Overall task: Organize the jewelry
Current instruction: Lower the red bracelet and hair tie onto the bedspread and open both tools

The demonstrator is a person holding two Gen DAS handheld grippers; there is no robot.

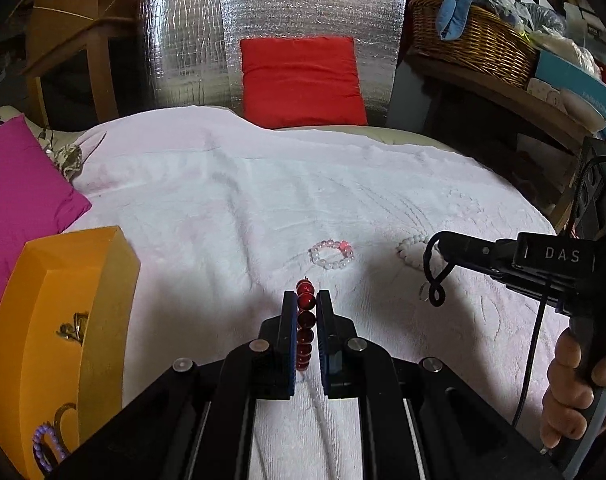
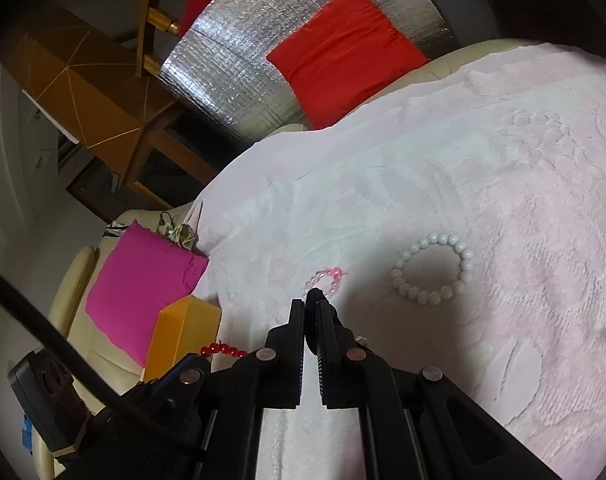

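Observation:
My left gripper (image 1: 306, 300) is shut on a red bead bracelet (image 1: 305, 322), held above the white towel (image 1: 263, 200); the red beads also show in the right wrist view (image 2: 223, 350). My right gripper (image 2: 311, 304) is shut on a black cord loop (image 1: 435, 276), which shows as a dark strip between its fingers (image 2: 311, 320). A pink-and-white bead bracelet (image 1: 331, 254) lies on the towel ahead of both grippers (image 2: 327, 280). A white bead bracelet (image 2: 433, 268) lies to its right (image 1: 413, 250). An open orange jewelry box (image 1: 63, 320) stands at the left, with a purple bracelet (image 1: 45, 446) inside.
A magenta cushion (image 1: 19, 200) lies left of the towel and a red cushion (image 1: 301, 80) leans on a silver foil panel (image 1: 183, 40) at the back. A wicker basket (image 1: 471, 40) sits on a wooden shelf at the right.

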